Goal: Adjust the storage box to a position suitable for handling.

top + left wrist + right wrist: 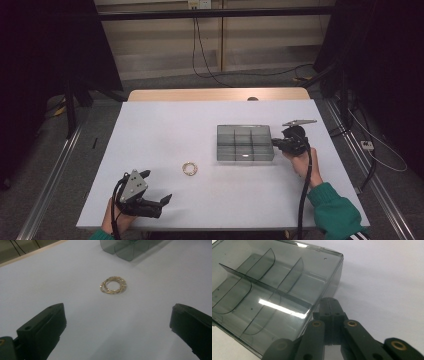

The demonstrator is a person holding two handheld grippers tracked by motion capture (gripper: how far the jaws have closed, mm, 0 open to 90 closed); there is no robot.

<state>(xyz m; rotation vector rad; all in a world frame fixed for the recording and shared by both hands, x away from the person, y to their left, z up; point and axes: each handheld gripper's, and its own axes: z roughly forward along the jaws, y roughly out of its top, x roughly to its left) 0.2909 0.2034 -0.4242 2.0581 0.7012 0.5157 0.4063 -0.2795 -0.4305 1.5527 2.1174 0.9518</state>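
High view: 1 pair of thin gold metal bangles (189,168) flat on white tabletop (165,130), at 8 o'clock from 1 smoky clear plastic 6-compartment box (245,143). Likely light, stiff, slippery; pinch across rim. Left gripper (156,187) jaws wide, empty, bangles ahead. Right gripper (276,144) closed tight, tips at box's 3 o'clock wall.

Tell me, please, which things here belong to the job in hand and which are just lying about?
Part of the job:
- gold bracelets, lying between the open left claw and the box
- smoky divided box, compartments empty
- right claw, shut, at the box's wall

Just lying about:
- cables on the floor
- wooden board beyond the table
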